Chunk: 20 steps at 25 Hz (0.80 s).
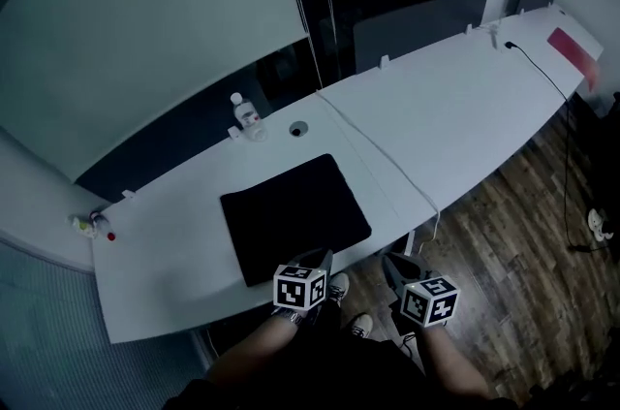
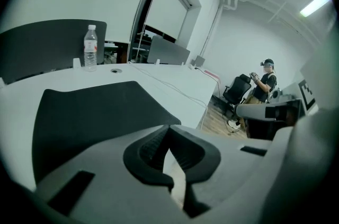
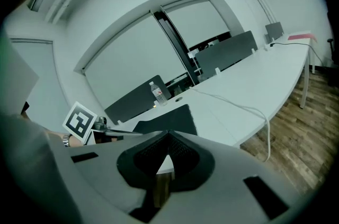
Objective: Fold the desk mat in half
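Observation:
The black desk mat (image 1: 295, 214) lies flat and unfolded on the white desk (image 1: 455, 117), close to its front edge. In the left gripper view the mat (image 2: 90, 117) spreads ahead and to the left. It also shows in the right gripper view (image 3: 169, 119). My left gripper (image 1: 320, 255) hovers by the mat's near edge, its jaws (image 2: 168, 128) shut with nothing between them. My right gripper (image 1: 390, 261) is off the desk's front edge, to the right of the mat, and it too is shut (image 3: 168, 134) on nothing.
A water bottle (image 1: 247, 115) stands behind the mat beside a round cable hole (image 1: 297, 129). A white cable (image 1: 387, 161) crosses the desk to the right of the mat. Dark divider panels (image 1: 417, 25) line the back. Wooden floor (image 1: 504, 243) lies on the right. A person (image 2: 263, 85) stands far off.

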Available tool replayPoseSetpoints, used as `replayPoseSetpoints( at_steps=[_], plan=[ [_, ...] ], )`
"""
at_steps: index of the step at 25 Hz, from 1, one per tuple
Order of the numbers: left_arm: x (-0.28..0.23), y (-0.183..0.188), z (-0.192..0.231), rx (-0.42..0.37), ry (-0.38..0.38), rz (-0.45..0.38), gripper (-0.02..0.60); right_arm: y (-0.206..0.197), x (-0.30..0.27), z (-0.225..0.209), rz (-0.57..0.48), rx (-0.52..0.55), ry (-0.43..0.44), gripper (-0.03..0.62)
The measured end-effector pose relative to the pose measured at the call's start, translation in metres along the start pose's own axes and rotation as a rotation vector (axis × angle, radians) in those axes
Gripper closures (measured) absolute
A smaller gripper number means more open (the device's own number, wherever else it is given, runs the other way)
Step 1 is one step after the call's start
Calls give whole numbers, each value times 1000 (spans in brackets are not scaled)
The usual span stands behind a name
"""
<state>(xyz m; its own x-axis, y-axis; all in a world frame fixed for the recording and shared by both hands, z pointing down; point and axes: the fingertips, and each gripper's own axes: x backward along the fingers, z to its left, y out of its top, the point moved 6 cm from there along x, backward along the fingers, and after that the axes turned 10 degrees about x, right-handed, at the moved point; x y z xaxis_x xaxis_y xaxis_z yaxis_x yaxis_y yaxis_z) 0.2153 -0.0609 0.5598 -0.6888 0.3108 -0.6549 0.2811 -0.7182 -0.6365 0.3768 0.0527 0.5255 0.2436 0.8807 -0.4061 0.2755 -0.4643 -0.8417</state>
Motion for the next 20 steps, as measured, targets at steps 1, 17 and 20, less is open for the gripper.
replayPoseSetpoints(
  at_steps=[1, 17, 20],
  plan=[
    [8, -4, 5, 8, 13, -9, 575, -3, -4, 6, 6, 5, 18, 571],
    [127, -76, 97, 222, 194, -120, 575, -34, -73, 119, 147, 127, 261, 571],
    [148, -88, 111, 236, 195, -138, 575, -41, -80, 143, 157, 151, 271, 571]
  ],
)
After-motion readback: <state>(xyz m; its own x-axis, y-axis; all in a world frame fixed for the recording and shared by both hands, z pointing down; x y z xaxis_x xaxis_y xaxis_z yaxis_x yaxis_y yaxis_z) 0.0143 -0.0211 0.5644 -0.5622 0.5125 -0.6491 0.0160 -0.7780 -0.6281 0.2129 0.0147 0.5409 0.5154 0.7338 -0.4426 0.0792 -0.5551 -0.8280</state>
